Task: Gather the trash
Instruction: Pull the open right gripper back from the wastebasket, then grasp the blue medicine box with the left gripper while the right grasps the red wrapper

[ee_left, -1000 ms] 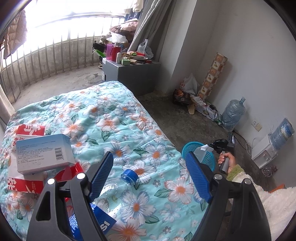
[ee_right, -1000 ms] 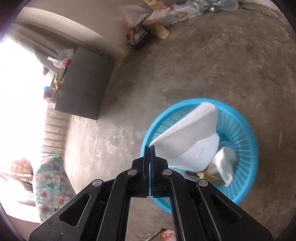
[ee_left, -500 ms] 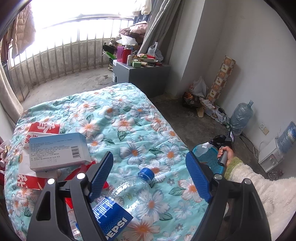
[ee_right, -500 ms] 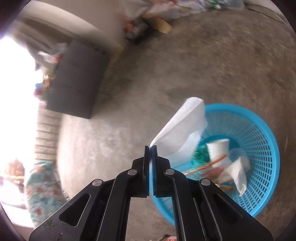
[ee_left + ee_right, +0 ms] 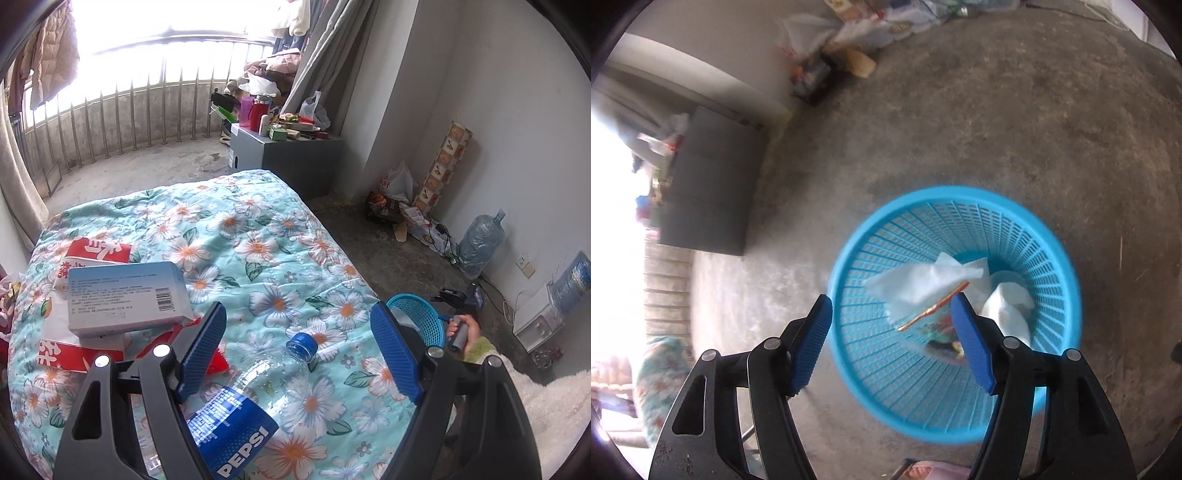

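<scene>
My right gripper (image 5: 891,306) is open and empty above the blue mesh basket (image 5: 1052,236) on the concrete floor. A white tissue (image 5: 923,282) lies in the basket with other wrappers and paper. My left gripper (image 5: 297,325) is open over the floral quilt (image 5: 236,229), its jaws either side of an empty Pepsi bottle (image 5: 258,391) with a blue cap, not touching it. A pale blue box (image 5: 125,299) lies on red and white packaging (image 5: 92,254) to the left. The basket also shows in the left wrist view (image 5: 421,314) beside the bed.
A grey cabinet (image 5: 284,158) with bottles and clutter stands beyond the bed. Bags, a tall printed box (image 5: 443,166) and a water jug (image 5: 480,243) line the right wall. A railing (image 5: 110,110) closes the balcony behind.
My right gripper opened and let go of the white tissue, which dropped into the basket. My left gripper drew back, so more of the bottle shows between its jaws.
</scene>
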Demonstrator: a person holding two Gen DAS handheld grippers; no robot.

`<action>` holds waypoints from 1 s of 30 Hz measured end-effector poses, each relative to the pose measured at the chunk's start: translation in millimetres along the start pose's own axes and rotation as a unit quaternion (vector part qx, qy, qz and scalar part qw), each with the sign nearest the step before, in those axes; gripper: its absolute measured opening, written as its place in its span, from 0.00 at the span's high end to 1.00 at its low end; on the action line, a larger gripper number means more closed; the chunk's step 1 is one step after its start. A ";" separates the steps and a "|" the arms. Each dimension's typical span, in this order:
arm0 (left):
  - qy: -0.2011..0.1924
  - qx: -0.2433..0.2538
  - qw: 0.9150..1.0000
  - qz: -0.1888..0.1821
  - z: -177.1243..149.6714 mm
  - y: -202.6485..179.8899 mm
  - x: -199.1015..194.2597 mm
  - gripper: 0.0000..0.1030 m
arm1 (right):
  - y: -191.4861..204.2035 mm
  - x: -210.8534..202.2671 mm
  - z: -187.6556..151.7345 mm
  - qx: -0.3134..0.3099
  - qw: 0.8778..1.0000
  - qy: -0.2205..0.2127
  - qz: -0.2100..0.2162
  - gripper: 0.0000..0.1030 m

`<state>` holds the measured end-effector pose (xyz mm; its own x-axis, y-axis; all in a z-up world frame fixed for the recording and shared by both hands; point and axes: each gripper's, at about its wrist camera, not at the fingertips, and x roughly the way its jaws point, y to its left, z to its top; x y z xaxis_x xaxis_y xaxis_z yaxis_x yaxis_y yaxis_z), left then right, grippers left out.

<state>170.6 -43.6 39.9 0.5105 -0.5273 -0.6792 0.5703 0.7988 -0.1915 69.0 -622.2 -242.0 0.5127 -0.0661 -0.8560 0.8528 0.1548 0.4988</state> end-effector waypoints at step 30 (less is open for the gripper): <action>-0.067 -0.192 0.974 0.102 -95.9 151.7 -101.4 0.23 | 262.6 -175.0 -380.8 -0.420 0.828 0.267 0.259 0.24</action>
<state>143.7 158.8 11.7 0.6826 -0.3590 -0.6365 0.1785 0.9265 -0.3312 165.4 -194.7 -12.9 0.4802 0.6338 -0.6064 0.0469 0.6718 0.7393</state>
